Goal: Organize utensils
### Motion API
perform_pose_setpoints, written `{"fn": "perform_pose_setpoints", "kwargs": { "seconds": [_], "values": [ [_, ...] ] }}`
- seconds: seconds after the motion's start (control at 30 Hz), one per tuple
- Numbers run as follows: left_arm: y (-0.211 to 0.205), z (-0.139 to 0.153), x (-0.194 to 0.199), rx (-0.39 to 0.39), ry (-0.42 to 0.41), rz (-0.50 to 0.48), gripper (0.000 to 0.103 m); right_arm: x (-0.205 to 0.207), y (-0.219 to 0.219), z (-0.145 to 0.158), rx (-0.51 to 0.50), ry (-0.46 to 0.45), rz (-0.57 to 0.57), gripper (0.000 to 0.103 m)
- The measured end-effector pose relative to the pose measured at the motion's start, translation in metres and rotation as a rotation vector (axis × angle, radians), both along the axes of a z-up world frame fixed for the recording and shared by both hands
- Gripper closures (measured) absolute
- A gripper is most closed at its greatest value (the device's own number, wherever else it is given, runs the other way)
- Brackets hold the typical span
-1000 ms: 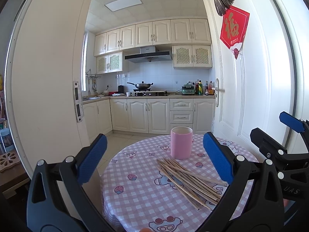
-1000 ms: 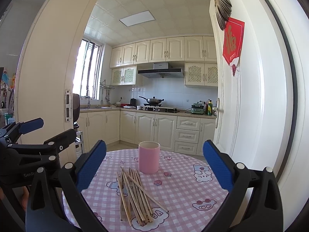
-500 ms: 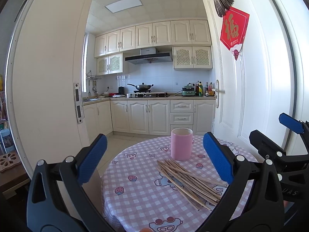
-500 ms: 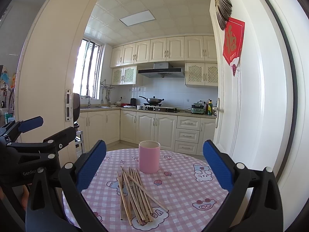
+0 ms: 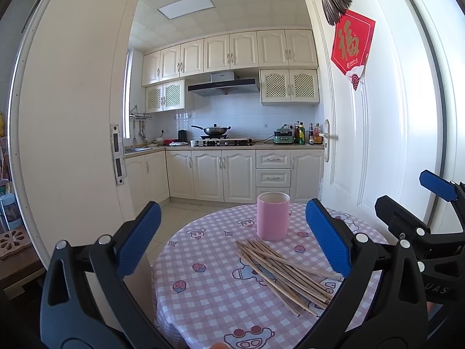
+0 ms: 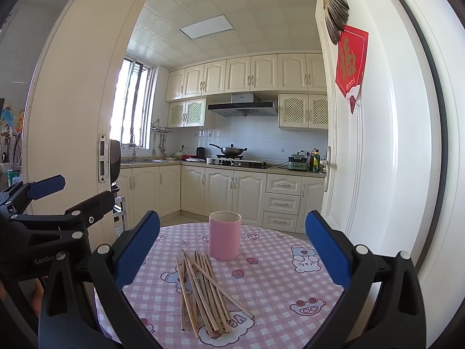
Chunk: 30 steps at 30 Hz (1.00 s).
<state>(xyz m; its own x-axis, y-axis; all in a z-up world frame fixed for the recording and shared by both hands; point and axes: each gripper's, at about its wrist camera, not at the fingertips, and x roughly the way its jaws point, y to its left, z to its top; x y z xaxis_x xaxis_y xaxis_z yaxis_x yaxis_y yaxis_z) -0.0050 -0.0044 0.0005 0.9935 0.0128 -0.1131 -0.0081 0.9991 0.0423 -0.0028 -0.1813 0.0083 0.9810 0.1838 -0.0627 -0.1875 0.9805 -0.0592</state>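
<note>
— Where are your chopsticks (image 6: 205, 286)?

— Loose pile, lower centre of the right view, on the checked tablecloth (image 6: 279, 285), just in front of the upright pink cup (image 6: 224, 235).

— And your grippers?

— Your left gripper (image 5: 232, 241) and right gripper (image 6: 232, 244) both gape wide, holding nothing. Bare cloth lies right of the pile; the table's rim curves behind the cup.
</note>
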Motion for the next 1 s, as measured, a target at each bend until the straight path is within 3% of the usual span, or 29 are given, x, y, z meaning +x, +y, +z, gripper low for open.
{"fn": "perform_pose_setpoints", "kwargs": {
  "seconds": [1.0],
  "values": [
    [0.0038, -0.0042, 0.0043, -0.007, 0.012, 0.001, 0.006, 0.0009, -0.0021, 0.0002, -0.003, 0.010, 0.000, 0.006]
  ]
}}
